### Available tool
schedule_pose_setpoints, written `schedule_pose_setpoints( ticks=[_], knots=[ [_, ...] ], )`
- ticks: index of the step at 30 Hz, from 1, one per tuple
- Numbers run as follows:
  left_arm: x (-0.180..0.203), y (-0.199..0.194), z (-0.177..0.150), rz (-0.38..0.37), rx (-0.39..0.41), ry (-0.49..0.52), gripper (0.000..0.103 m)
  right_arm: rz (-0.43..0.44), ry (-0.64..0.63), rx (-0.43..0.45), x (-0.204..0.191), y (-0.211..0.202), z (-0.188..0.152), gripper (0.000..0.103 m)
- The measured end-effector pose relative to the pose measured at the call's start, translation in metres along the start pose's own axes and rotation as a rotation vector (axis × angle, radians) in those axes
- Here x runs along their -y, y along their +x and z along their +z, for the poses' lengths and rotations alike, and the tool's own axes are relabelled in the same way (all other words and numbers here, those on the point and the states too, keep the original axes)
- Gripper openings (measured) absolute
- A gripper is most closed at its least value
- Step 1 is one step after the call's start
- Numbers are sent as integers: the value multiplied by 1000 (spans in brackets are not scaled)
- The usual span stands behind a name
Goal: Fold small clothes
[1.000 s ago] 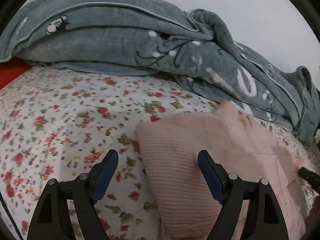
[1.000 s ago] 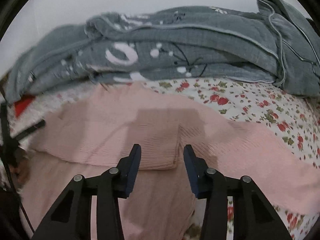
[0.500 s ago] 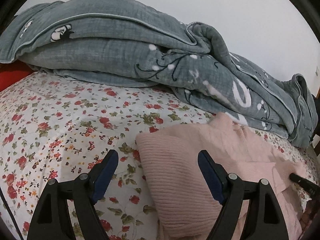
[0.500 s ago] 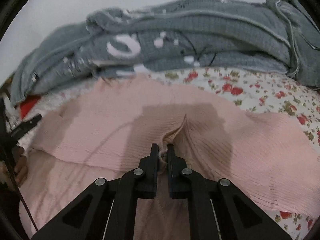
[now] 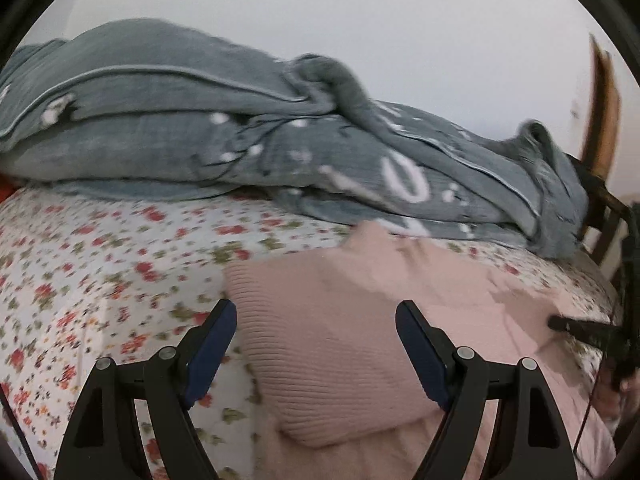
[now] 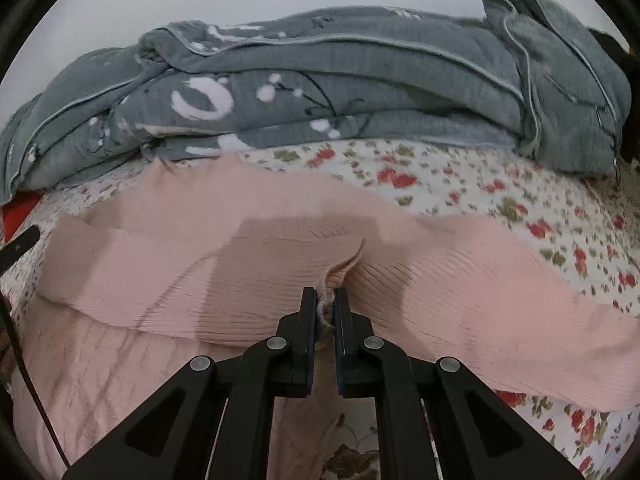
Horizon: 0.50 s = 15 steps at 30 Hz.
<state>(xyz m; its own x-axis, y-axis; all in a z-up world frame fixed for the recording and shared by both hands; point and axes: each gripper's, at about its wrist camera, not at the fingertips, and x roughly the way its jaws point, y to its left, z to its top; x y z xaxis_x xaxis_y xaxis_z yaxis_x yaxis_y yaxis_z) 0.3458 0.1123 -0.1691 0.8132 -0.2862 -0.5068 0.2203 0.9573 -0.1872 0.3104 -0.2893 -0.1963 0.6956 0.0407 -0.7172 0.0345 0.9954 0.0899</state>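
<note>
A pink ribbed knit garment (image 6: pixel 460 280) lies spread on the flowered bed sheet (image 6: pixel 500 196). My right gripper (image 6: pixel 325 300) is shut on a bunched pinch of its ribbed fabric near the middle, which puckers up between the pads. In the left wrist view the same pink garment (image 5: pixel 328 340) shows a folded ribbed end. My left gripper (image 5: pixel 316 316) hovers open and wide over that end, its pads apart from the cloth. The tip of the other gripper (image 5: pixel 576 326) shows at the right edge there.
A rumpled grey quilt (image 6: pixel 360 92) with white marks lies along the far side of the bed against a pale wall. A wooden bed frame (image 5: pixel 600 120) rises at the right. A red cloth (image 6: pixel 18 216) peeks out at the left.
My right gripper went from open to shut on a pinch of the pink fabric. My left gripper rose and swung, so more wall and the wooden frame show.
</note>
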Motion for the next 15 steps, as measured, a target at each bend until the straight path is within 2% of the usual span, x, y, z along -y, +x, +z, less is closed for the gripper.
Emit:
schedule_pose_setpoints(
  ticks=[2, 4, 6, 8, 9, 11, 15],
  knots=[
    [7, 6, -1, -16, -30, 35, 81, -4, -2, 18, 0, -4, -1, 11],
    [12, 14, -3, -8, -75, 58, 81, -20, -21, -10, -3, 1, -3, 14],
    [14, 29, -6, 17, -157, 71, 81, -18, -20, -33, -3, 6, -3, 18],
    [10, 48, -10, 63, -260, 64, 81, 6, -2, -35, 0, 6, -3, 28],
    [9, 52, -11, 70, -284, 59, 81, 16, 9, -32, 3, 5, -3, 30],
    [9, 47, -11, 61, -259, 60, 84, 15, 22, -21, 5, 2, -2, 48],
    [11, 47, -12, 67, -265, 68, 86, 29, 42, 20, 11, -14, 4, 51]
  ],
)
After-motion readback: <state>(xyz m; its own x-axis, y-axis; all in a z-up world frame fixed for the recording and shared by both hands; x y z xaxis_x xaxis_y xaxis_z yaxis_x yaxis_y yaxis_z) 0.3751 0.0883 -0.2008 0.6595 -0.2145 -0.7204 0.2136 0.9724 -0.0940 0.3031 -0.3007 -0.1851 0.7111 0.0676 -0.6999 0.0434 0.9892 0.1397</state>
